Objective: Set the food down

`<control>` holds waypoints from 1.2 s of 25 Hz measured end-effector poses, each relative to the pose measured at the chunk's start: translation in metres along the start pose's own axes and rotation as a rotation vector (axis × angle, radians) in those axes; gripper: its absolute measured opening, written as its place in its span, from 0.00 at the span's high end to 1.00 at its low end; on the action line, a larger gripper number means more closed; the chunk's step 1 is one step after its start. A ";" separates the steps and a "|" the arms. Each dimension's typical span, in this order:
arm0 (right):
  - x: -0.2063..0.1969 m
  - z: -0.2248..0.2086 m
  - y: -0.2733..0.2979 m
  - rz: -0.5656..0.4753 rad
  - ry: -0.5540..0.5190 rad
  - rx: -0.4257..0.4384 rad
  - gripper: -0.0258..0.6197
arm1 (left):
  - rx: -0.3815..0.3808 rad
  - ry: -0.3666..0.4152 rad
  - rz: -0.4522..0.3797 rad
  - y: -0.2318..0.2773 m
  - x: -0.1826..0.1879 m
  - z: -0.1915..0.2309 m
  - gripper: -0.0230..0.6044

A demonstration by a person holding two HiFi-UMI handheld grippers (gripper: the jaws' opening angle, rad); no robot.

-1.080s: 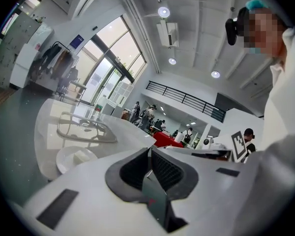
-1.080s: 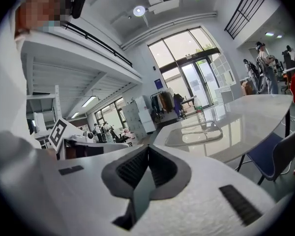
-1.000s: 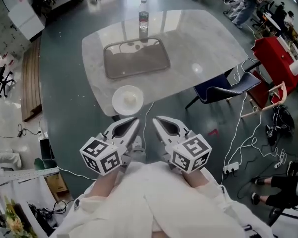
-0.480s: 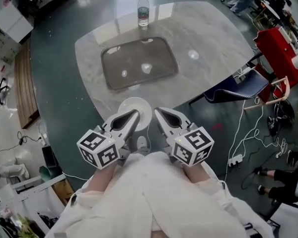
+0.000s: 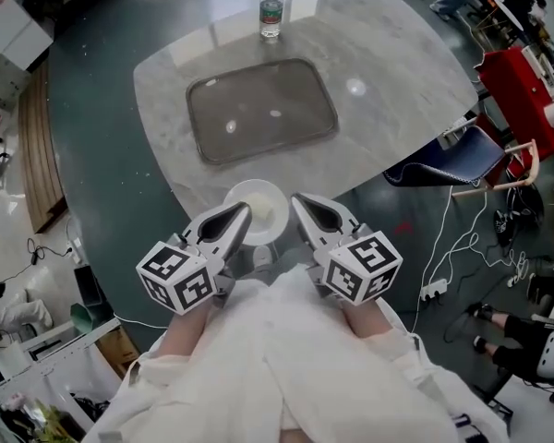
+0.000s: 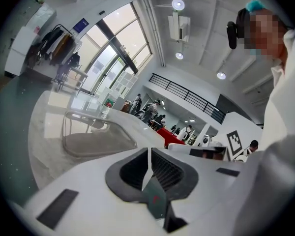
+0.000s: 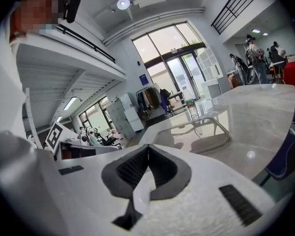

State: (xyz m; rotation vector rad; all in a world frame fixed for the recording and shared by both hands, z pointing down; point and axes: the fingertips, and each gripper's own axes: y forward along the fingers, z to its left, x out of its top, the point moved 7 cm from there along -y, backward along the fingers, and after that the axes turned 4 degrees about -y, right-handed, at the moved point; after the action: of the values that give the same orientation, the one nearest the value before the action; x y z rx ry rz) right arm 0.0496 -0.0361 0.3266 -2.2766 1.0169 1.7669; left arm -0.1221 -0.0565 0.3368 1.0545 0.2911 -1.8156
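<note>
Left gripper (image 5: pixel 244 210), right gripper (image 5: pixel 296 199) fingers clenched, empty; white plate (image 5: pixel 264 216) at table (image 5: pixel 388 63) near edge between them

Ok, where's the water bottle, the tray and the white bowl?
water bottle (image 5: pixel 271 7), head view, on its label.
tray (image 5: pixel 258 95), head view, bare inner floor.
white bowl (image 5: pixel 256 184), head view, far rim.

The left gripper (image 6: pixel 148 152), jaws pinched on a pale plate edge (image 6: pixel 146 176), faced a tray (image 6: pixel 96 142) on the marble table (image 6: pixel 46 146).
</note>
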 end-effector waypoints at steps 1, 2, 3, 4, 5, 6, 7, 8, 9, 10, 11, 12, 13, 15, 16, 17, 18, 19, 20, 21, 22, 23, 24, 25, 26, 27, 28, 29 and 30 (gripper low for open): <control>0.000 -0.001 0.000 0.004 0.002 0.000 0.96 | 0.005 -0.006 0.002 0.000 -0.001 0.002 0.91; 0.000 -0.001 -0.001 0.006 0.004 0.001 0.96 | 0.010 -0.011 0.004 -0.001 -0.002 0.003 0.91; 0.001 -0.001 -0.001 0.009 0.004 0.003 0.96 | 0.015 -0.014 0.008 -0.001 -0.003 0.003 0.91; 0.001 -0.002 -0.002 0.014 0.004 0.005 0.96 | 0.019 -0.017 0.012 -0.001 -0.004 0.003 0.91; 0.000 -0.003 -0.002 0.020 0.003 0.009 0.96 | 0.025 -0.019 0.015 0.000 -0.005 0.003 0.91; -0.001 -0.004 -0.002 0.027 0.003 0.014 0.96 | 0.031 -0.022 0.017 0.001 -0.007 0.003 0.91; -0.001 -0.005 -0.002 0.034 0.002 0.021 0.96 | 0.036 -0.027 0.017 0.002 -0.009 0.002 0.91; -0.002 -0.006 -0.001 0.041 0.001 0.029 0.96 | 0.042 -0.033 0.016 0.003 -0.010 0.002 0.91; -0.001 -0.008 0.000 0.046 -0.001 0.039 0.96 | 0.048 -0.040 0.014 0.003 -0.011 0.002 0.91; 0.001 -0.009 0.001 0.052 -0.004 0.048 0.96 | 0.056 -0.047 0.011 0.004 -0.012 0.002 0.91; 0.002 -0.010 0.002 0.061 -0.007 0.058 0.96 | 0.065 -0.055 0.007 0.005 -0.012 0.001 0.91; 0.003 -0.012 0.003 0.073 -0.008 0.068 0.96 | 0.074 -0.062 0.003 0.005 -0.012 0.001 0.91; 0.003 -0.012 0.004 0.087 -0.009 0.078 0.96 | 0.082 -0.068 0.001 0.004 -0.012 0.000 0.91; 0.002 -0.014 0.005 0.122 -0.022 0.097 0.96 | 0.094 -0.076 0.002 0.005 -0.013 -0.001 0.91; 0.000 -0.014 0.006 0.142 -0.034 0.106 0.96 | 0.101 -0.079 0.004 0.004 -0.014 -0.001 0.91; -0.003 -0.014 0.008 0.161 -0.044 0.117 0.96 | 0.110 -0.084 0.005 0.004 -0.015 -0.001 0.91; -0.006 -0.014 0.010 0.181 -0.049 0.131 0.96 | 0.121 -0.090 0.007 0.003 -0.016 0.000 0.91; -0.009 -0.013 0.011 0.200 -0.048 0.147 0.96 | 0.131 -0.098 0.009 0.002 -0.018 0.001 0.91; -0.012 -0.011 0.012 0.215 -0.044 0.162 0.96 | 0.140 -0.107 0.013 0.000 -0.020 0.002 0.91; -0.014 -0.010 0.013 0.227 -0.040 0.175 0.96 | 0.150 -0.117 0.019 -0.001 -0.023 0.003 0.91; -0.015 -0.010 0.015 0.234 -0.036 0.184 0.96 | 0.161 -0.128 0.027 -0.003 -0.025 0.005 0.91; -0.017 -0.010 0.016 0.237 -0.029 0.190 0.96 | 0.172 -0.140 0.033 -0.005 -0.029 0.006 0.91; -0.018 -0.010 0.018 0.240 -0.019 0.195 0.96 | 0.182 -0.152 0.037 -0.007 -0.032 0.008 0.91; -0.020 -0.011 0.020 0.244 -0.010 0.196 0.96 | 0.191 -0.163 0.042 -0.009 -0.035 0.011 0.91; -0.022 -0.012 0.022 0.250 -0.004 0.195 0.96 | 0.200 -0.173 0.046 -0.010 -0.038 0.013 0.91; -0.024 -0.014 0.023 0.258 0.000 0.191 0.96 | 0.209 -0.183 0.051 -0.011 -0.041 0.016 0.91; -0.027 -0.015 0.024 0.268 0.003 0.186 0.96 | 0.220 -0.192 0.055 -0.012 -0.044 0.019 0.91; -0.030 -0.017 0.025 0.279 0.006 0.182 0.96 | 0.234 -0.203 0.059 -0.013 -0.046 0.022 0.91; -0.034 -0.018 0.026 0.291 0.007 0.178 0.96 | 0.250 -0.214 0.061 -0.014 -0.049 0.026 0.91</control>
State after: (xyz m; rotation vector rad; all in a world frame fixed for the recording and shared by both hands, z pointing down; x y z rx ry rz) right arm 0.0470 -0.0490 0.3707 -2.1157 1.5070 1.6824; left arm -0.1406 -0.0346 0.3862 1.0146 -0.0982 -1.9237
